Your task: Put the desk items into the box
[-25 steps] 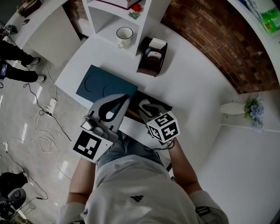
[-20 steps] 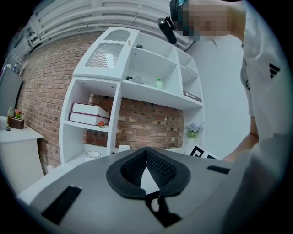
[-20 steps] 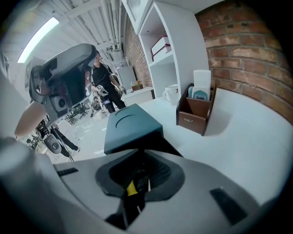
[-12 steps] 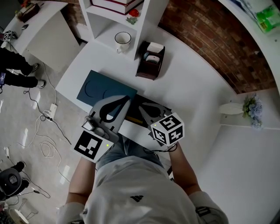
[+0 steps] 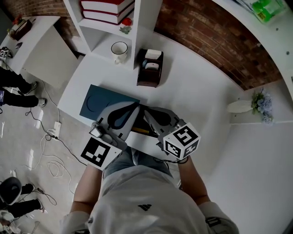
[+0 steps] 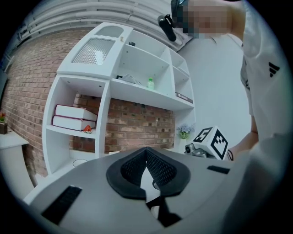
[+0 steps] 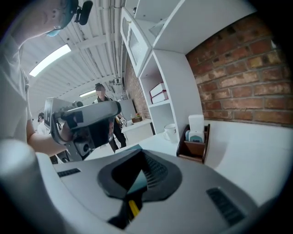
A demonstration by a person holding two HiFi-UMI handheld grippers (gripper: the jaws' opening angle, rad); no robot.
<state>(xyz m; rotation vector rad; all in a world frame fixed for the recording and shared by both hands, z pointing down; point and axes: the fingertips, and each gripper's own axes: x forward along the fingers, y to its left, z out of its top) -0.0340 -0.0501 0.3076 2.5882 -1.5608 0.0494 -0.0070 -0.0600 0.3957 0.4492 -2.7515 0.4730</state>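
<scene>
The box is a brown wooden organiser (image 5: 149, 75) (image 7: 194, 150) at the desk's back, with small white items in it. A teal mat (image 5: 106, 101) lies at the front left. A yellow pencil (image 5: 140, 130) on a dark pad shows between the two grippers. My left gripper (image 5: 136, 105) (image 6: 146, 148) hovers over the mat's right edge, its jaws shut with nothing in them. My right gripper (image 5: 146, 110) (image 7: 141, 151) is beside it above the dark pad, also shut and empty. The pencil (image 7: 133, 208) shows below its jaws.
A white mug (image 5: 119, 48) (image 7: 170, 131) stands left of the organiser beside a white shelf unit holding books (image 5: 103, 10). A vase of flowers (image 5: 256, 104) is at the far right. A person's legs (image 5: 16, 83) and cables (image 5: 50, 151) are on the floor, left.
The right gripper has drawn back a little toward my body and to the right. The left gripper has hardly moved. My head view has tipped further toward the shelf.
</scene>
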